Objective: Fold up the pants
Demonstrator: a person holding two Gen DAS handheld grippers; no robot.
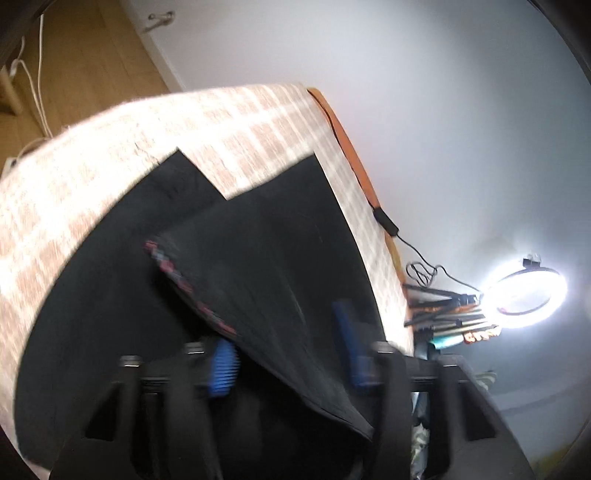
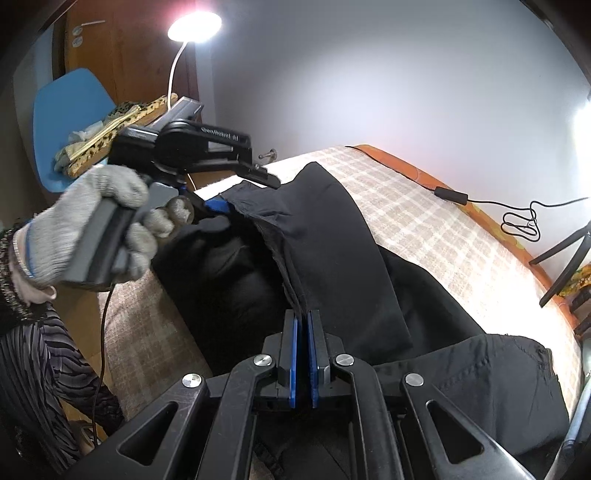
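Right gripper (image 2: 303, 354) has its blue pads pressed together on a fold of the black pants (image 2: 332, 258), lifting that edge above the checked blanket (image 2: 443, 229). Left gripper (image 1: 288, 354) shows its pads set apart in its own blurred view, cloth draped between them; from the right wrist view it grips the pants' far hem, held by a gloved left hand (image 2: 107, 218). Pants lie spread across the bed. Black cable (image 2: 517, 218) trails along the orange edge; lamp (image 2: 194, 26) glows behind.
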